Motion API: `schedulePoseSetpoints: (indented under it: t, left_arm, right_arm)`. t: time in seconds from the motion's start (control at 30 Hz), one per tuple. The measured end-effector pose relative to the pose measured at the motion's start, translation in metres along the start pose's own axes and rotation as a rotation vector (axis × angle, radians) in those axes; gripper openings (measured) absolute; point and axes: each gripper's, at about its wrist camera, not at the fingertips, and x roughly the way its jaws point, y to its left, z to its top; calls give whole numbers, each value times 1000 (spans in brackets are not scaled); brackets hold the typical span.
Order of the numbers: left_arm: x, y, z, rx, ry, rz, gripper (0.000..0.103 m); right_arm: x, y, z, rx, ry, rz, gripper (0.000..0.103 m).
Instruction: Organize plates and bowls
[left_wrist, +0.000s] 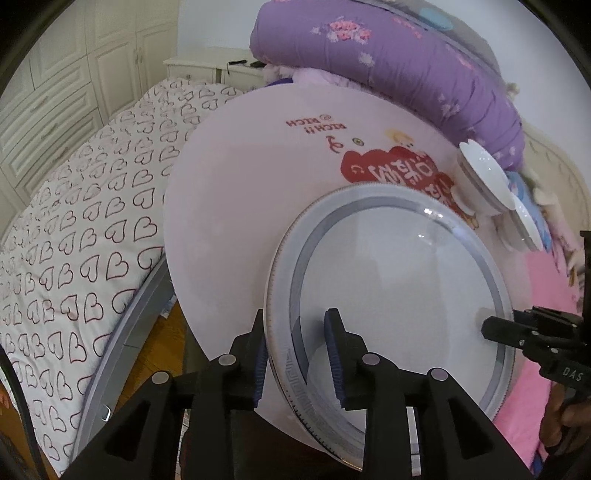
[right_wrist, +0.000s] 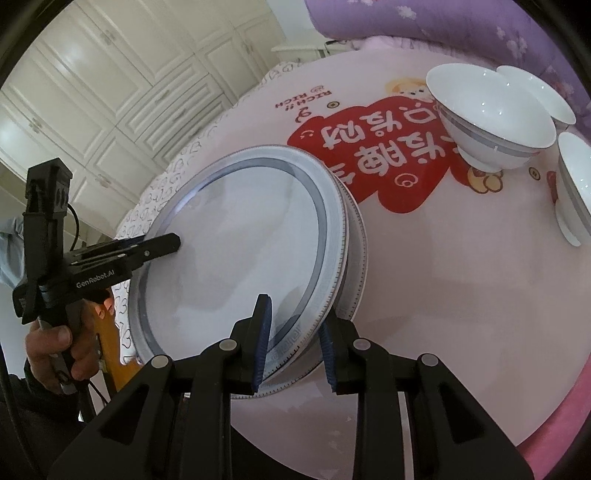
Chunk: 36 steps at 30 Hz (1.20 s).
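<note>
Blue-padded fingers (left_wrist: 334, 358) of the left gripper (left_wrist: 297, 360) straddle the near-left rim of the top plate (left_wrist: 399, 288); its jaws are narrow, seemingly loose. Opposite, the right gripper (right_wrist: 291, 345) brackets the near-right rim the same way. Only the right view shows a 2nd plate (right_wrist: 360, 258) stacked beneath, plus 3 bowls (right_wrist: 491, 110) far right on the pink table (right_wrist: 443, 295).

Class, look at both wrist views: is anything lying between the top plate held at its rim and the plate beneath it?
Nothing visible does. The top plate sits directly above the lower plate, with no object between them. The bowls stand apart on the round table.
</note>
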Motion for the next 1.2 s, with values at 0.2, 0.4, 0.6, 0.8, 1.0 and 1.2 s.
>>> schedulePoseSetpoints:
  t: [0.2,0.4,0.6,0.8,1.0,1.2]
  left_arm:
    - [3,-1,1,15,3,10,26]
    - [3,2,1,15,6,5,26]
    - [2,1,0,22,5,8,26]
    - [1,3,0,16,5,5,28]
    - [-3,1,0,23,-7,13,58]
    - [-14,-3,2,22,-45,39,102]
  right_arm:
    - [-3,-1,1,7,-5,-9,28]
    - [-4,3,0,11,-2,1,40]
    - [-6,10,0,5,9,-6,55]
    - [-10,6,0,11,-4,-34,69]
    - [-15,5,1,8,-30,-42,82]
    - [-22,-11,4,82,-107,-18,103]
